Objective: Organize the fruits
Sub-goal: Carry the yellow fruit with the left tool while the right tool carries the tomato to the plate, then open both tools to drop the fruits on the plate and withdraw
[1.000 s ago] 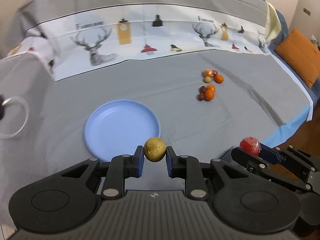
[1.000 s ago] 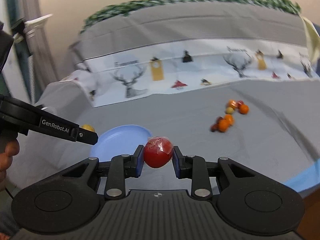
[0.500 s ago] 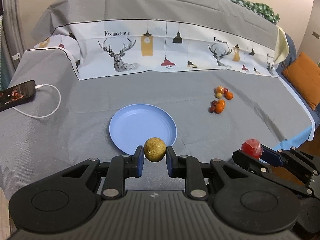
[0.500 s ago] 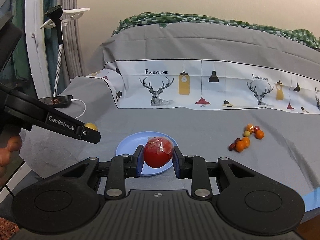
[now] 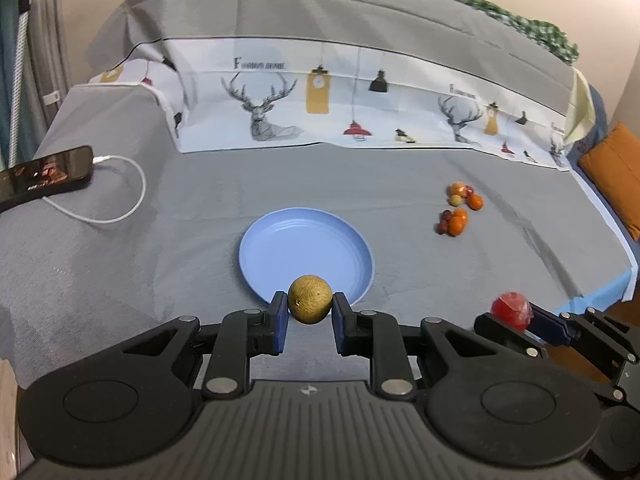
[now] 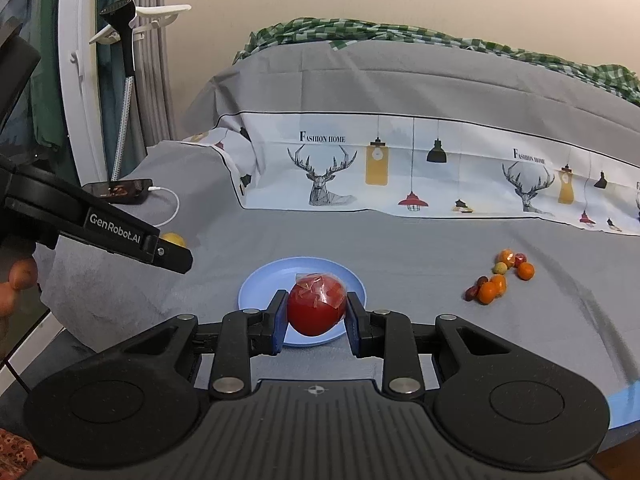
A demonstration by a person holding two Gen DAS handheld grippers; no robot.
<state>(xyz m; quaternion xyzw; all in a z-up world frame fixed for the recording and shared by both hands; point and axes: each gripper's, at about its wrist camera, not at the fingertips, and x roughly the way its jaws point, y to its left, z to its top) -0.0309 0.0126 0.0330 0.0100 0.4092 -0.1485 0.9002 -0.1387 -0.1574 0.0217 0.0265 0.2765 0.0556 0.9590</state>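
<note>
Item 1: my left gripper [image 5: 310,312] clamped a tan fruit [image 5: 310,299] at the plate's [image 5: 280,248] near rim. Item 2: my right gripper [image 6: 316,316] clamped a red fruit [image 6: 316,306], farther from that rim.

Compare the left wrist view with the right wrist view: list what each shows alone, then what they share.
Left wrist only: the orange cushion at the bed's right edge, and the left gripper with its fingers shut on the brown fruit.
Right wrist only: the curtain, a white hanger, and part of a hand.
Both: the blue plate, the loose fruit pile, the phone, the wrapped red fruit held in the right gripper.
</note>
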